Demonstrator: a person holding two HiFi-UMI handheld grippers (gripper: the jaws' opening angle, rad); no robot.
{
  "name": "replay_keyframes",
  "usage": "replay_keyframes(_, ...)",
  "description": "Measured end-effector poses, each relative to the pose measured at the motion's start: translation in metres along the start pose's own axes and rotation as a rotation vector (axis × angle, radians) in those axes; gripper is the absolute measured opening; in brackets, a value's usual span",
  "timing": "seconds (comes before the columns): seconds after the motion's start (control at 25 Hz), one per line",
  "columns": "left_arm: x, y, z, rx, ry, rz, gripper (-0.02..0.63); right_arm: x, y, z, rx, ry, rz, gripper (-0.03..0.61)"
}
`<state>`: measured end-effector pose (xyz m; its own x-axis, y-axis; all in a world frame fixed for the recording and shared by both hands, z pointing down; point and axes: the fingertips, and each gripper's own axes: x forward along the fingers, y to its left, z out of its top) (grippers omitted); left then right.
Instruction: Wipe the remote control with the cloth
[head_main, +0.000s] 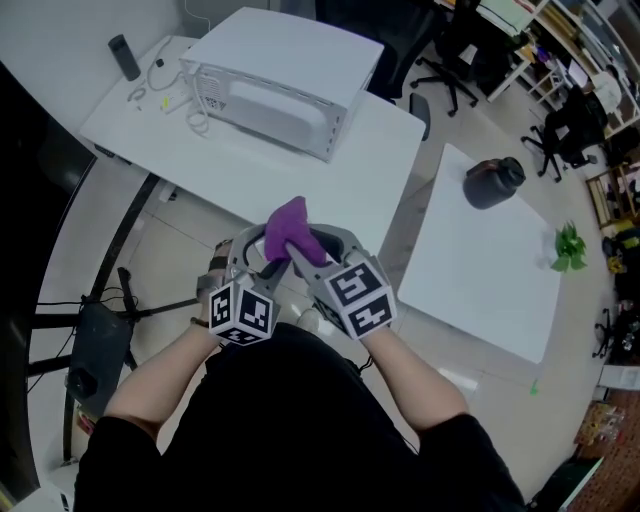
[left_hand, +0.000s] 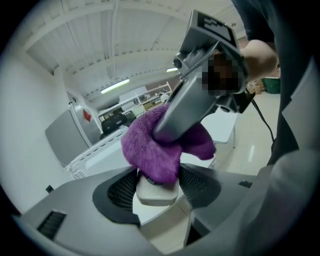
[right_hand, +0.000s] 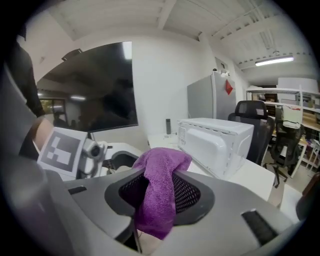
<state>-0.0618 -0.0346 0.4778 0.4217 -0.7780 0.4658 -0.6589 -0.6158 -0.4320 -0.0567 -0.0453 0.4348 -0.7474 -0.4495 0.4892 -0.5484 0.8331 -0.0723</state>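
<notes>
fingers of the left gripper (left_hand: 156, 186) grip the remote control (left_hand: 156, 196); we judge its long axis runs toward twelve o'clock. right gripper (right_hand: 159, 194) fingers pinch the cloth (right_hand: 161, 170), pressed on its far end from one o'clock.

no legible text, no readable labels or numbers

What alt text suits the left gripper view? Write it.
The left gripper clamps a pale grey remote control, its far end covered by a purple cloth held in the right gripper. A white microwave stands behind.
</notes>
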Motion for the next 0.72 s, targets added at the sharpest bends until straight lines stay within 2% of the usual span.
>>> replay_keyframes(0.08, -0.003, 0.001, 0.002, 0.013, -0.012, 0.001, 0.241, 0.007, 0.024, 0.000, -0.021, 0.014, 0.045, 0.146)
replay_keyframes(0.2, -0.009, -0.002, 0.007, 0.030, -0.032, -0.004, 0.241, 0.010, 0.030, -0.005, -0.029, 0.032, 0.047, 0.146)
replay_keyframes(0.56, -0.020, -0.005, 0.007, 0.003, -0.065, -0.030, 0.241, -0.009, -0.030, 0.002, 0.021, -0.001, -0.106, 0.144)
replay_keyframes(0.6, -0.019, -0.005, 0.003, -0.045, -0.066, -0.048, 0.241, -0.013, -0.033, 0.007, 0.023, -0.018, -0.117, 0.144)
replay_keyframes(0.64, -0.017, -0.002, 0.001, -0.135, -0.073, -0.070, 0.241, -0.019, -0.036, 0.013, 0.023, -0.042, -0.130, 0.144)
replay_keyframes(0.68, -0.016, 0.003, 0.001, -0.264, -0.089, -0.098, 0.241, -0.026, -0.039, 0.020, 0.026, -0.075, -0.144, 0.144)
replay_keyframes(0.72, -0.014, 0.012, 0.001, -0.431, -0.120, -0.133, 0.241, -0.033, -0.042, 0.025, 0.040, -0.117, -0.159, 0.144)
